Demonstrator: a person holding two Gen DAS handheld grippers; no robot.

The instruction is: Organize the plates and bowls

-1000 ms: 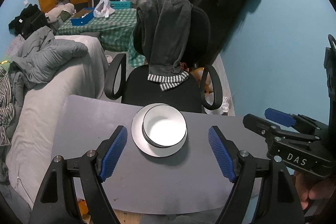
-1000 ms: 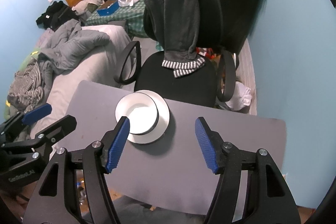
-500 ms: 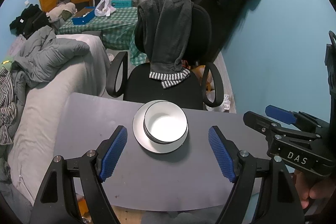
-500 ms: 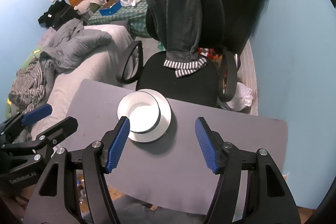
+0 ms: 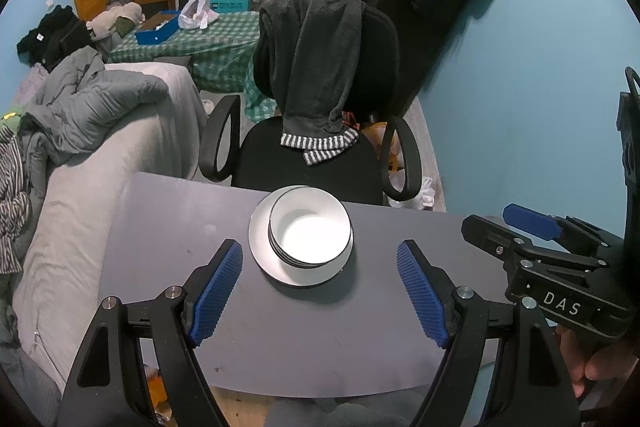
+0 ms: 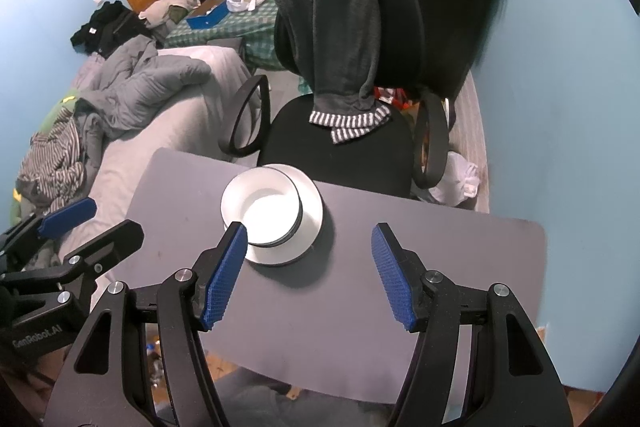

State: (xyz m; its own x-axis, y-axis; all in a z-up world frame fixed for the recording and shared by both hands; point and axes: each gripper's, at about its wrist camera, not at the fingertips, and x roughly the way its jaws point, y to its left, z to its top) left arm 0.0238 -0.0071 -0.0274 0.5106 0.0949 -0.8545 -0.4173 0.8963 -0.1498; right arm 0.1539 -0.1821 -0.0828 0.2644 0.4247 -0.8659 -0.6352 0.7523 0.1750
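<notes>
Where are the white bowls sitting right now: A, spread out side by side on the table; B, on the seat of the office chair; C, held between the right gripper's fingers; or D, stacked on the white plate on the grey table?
D: the bowls sit nested in one stack on the white plate, which rests on the grey table, with both grippers open and clear of them.

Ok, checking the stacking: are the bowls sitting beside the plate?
No, the bowls sit nested on top of the plate, not beside it.
</notes>
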